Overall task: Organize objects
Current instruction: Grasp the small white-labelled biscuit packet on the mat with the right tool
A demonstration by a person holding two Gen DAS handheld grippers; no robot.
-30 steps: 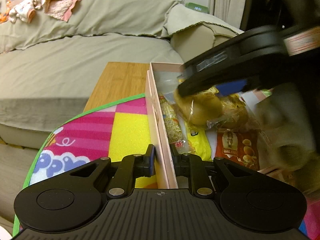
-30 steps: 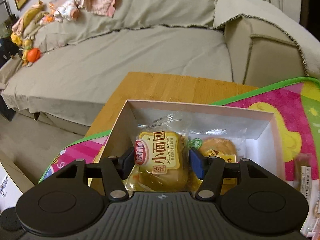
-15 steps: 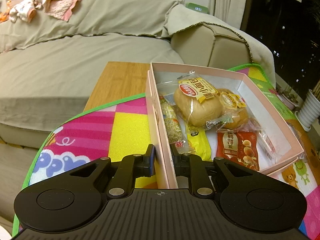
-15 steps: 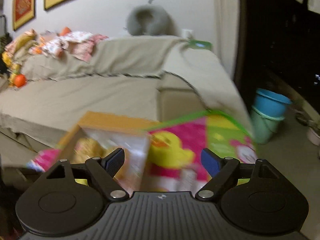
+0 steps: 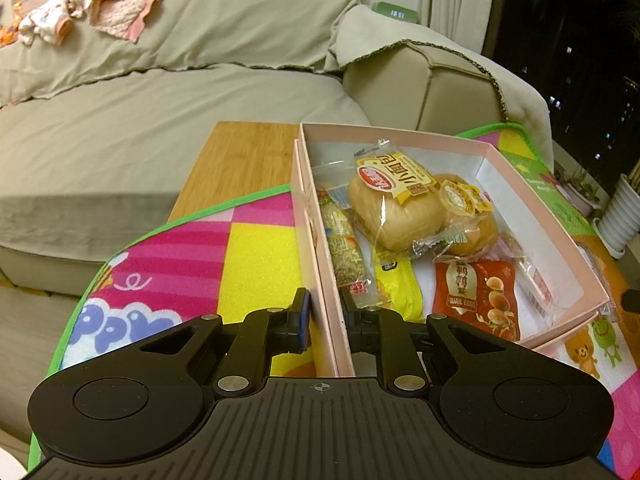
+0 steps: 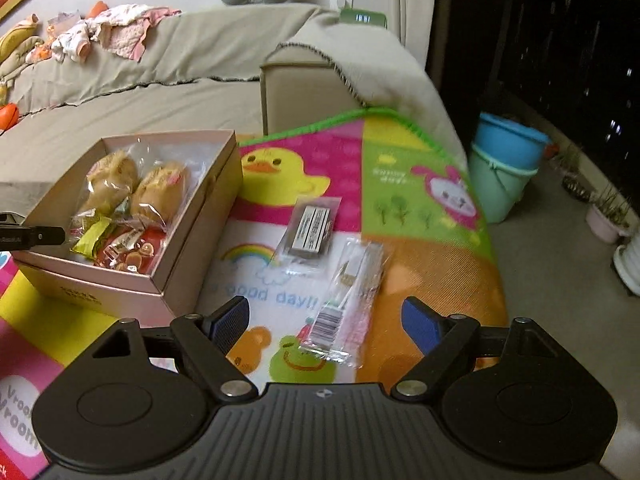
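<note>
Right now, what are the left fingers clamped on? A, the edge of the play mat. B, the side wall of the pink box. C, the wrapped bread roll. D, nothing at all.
B: in the left wrist view the left fingers sit one on each side of the pink box wall, pinching it, while the bread roll lies loose inside the box.
</note>
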